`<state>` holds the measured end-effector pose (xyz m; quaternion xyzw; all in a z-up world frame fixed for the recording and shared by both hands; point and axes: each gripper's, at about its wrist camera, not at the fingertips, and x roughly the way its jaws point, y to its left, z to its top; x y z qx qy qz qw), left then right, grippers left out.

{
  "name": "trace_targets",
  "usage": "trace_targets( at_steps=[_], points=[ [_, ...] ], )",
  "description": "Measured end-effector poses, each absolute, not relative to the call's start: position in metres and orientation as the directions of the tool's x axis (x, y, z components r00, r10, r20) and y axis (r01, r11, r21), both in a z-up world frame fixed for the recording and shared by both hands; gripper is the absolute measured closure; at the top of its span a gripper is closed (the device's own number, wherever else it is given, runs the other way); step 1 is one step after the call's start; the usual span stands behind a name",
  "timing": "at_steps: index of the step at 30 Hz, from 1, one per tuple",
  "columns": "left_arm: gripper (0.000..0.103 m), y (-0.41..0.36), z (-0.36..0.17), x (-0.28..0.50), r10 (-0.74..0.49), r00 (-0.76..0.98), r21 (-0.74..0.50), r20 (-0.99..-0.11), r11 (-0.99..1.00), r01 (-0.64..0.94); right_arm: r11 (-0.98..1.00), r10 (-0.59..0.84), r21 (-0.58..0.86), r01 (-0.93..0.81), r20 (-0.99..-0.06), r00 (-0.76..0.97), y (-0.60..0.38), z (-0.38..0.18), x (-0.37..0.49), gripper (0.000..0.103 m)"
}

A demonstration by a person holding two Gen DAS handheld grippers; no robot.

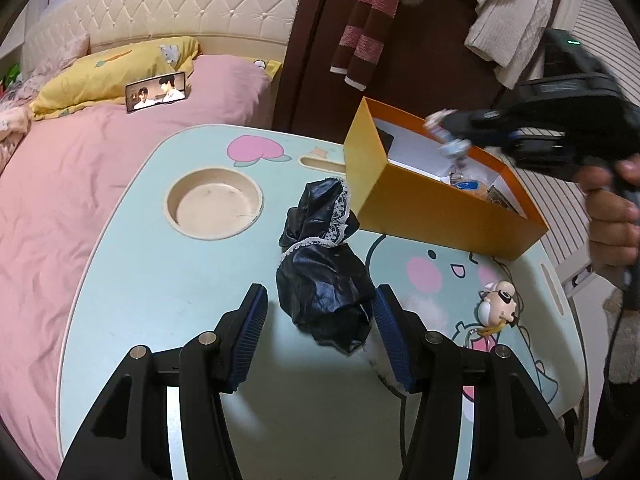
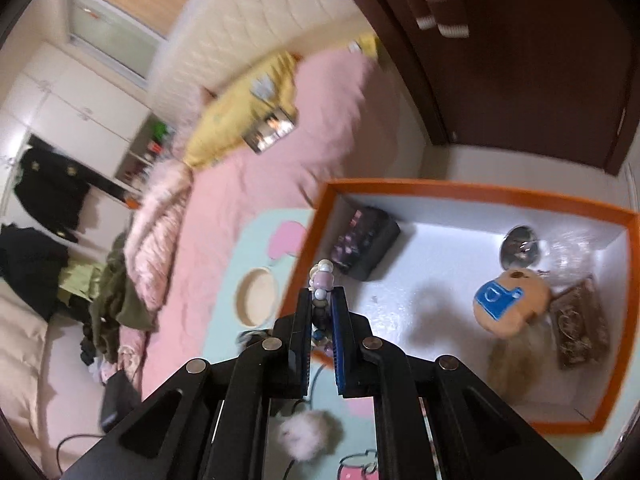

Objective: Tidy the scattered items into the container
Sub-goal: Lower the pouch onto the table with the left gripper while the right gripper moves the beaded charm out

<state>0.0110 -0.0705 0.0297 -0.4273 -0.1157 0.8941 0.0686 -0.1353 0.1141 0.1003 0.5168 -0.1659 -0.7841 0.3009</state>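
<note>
Orange box [image 2: 472, 192]: on worktop [image 1: 168, 280]; holds a dark case [image 2: 366, 242], plush keychain [image 2: 508, 306], round mirror [image 2: 520, 242], patterned packet [image 2: 580, 328].
Right tongs [image 2: 322, 312]: clamped on bead bracelet [image 2: 322, 276], over the box's near corner, beads pointing forward.
Left tongs [image 1: 320, 332]: apart around black lace-trimmed cloth [image 1: 324, 272], long axis running away toward the box.

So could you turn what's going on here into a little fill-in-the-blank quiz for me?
1. The box has an ____ rim.
2. The right gripper is shut on a string of ____.
3. The black bag lies between the fingers of the ____ gripper.
4. The round hollow in the table holds ____.

Missing words: orange; beads; left; nothing
</note>
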Motion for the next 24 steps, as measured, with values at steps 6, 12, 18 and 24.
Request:
trace_targets(
  at_steps=[6, 12, 18, 24],
  points=[
    [0.047, -0.079, 0.030, 0.011, 0.258, -0.622, -0.330, -0.739, -0.944, 0.001, -0.758, -0.646, 0.547, 0.354, -0.705, -0.294, 0.121, 0.103, -0.082, 0.094],
    [0.047, -0.077, 0.037, 0.010, 0.267, -0.640, -0.348, -0.720, -0.937, 0.001, -0.827, -0.558, 0.472, 0.306, -0.755, -0.344, 0.117, 0.057, -0.042, 0.094],
    [0.047, -0.071, 0.055, -0.001, 0.281, -0.646, -0.338, -0.709, -0.940, -0.038, -0.839, -0.539, 0.437, 0.323, -0.742, -0.398, 0.117, 0.035, -0.014, 0.094],
    [0.047, -0.047, 0.086, -0.034, 0.319, -0.635, -0.318, -0.703, -0.940, -0.121, -0.857, -0.512, 0.382, 0.346, -0.708, -0.486, 0.124, 0.042, 0.002, 0.078]
  ],
)
